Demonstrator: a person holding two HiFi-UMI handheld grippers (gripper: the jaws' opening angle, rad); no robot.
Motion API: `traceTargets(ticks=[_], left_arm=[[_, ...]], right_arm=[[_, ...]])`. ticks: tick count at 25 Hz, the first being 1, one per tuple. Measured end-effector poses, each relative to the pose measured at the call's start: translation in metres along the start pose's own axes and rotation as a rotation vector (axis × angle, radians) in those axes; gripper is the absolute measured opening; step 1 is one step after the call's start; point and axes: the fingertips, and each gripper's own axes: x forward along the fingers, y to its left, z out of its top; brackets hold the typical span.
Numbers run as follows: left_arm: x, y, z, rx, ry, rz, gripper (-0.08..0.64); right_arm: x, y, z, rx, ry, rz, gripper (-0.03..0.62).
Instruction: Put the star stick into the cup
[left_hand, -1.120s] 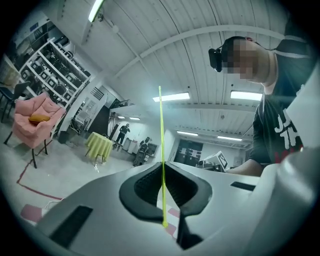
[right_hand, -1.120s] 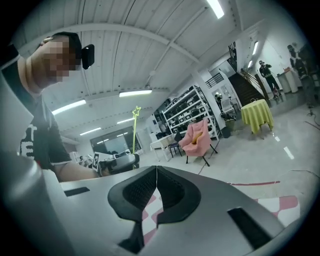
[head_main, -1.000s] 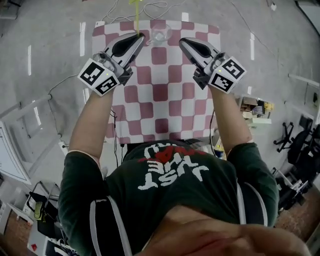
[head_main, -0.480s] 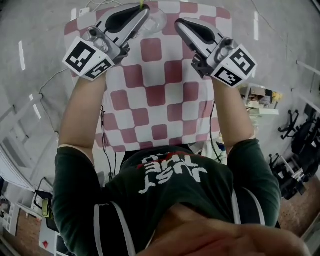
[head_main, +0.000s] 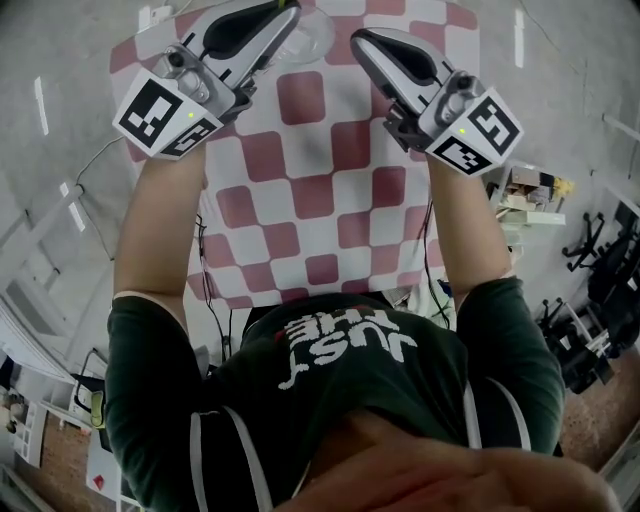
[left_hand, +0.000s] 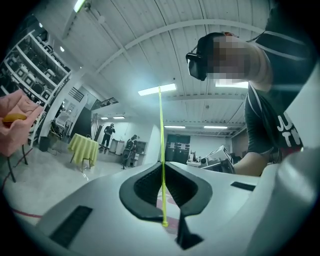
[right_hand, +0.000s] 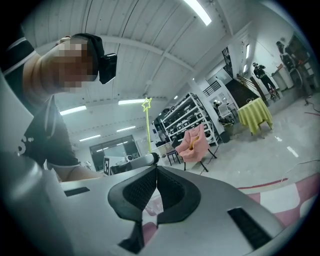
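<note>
In the left gripper view a thin yellow-green star stick stands upright, pinched between the shut jaws of my left gripper; its lower end pokes out below the pads. Its star tip shows in the right gripper view, high above the left gripper's nose. In the head view the left gripper sits at the table's far edge, right beside a clear cup that it partly hides. My right gripper is just right of the cup, shut and empty.
A red-and-white checked cloth covers the small table. Cables lie on the grey floor to its left. Round the room are a pink chair, a yellow-draped table, shelving, and two people far off.
Both grippers have moved further out over the table towards the cup. The stick's upper part has left the top of the head view. Neither gripper's jaws have changed.
</note>
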Motion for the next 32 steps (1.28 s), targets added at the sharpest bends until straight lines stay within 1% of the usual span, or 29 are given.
traceTargets(ticks=[20, 32], left_arm=[[-0.012, -0.008, -0.015, 0.046, 0.030, -0.029, 0.020], [-0.014, -0.012, -0.017, 0.048, 0.051, -0.033, 0.021]], right_arm=[[0.009, 0.009, -0.015, -0.021, 0.016, 0.011, 0.034], [0.012, 0.014, -0.019, -0.022, 0.023, 0.018, 0.035]])
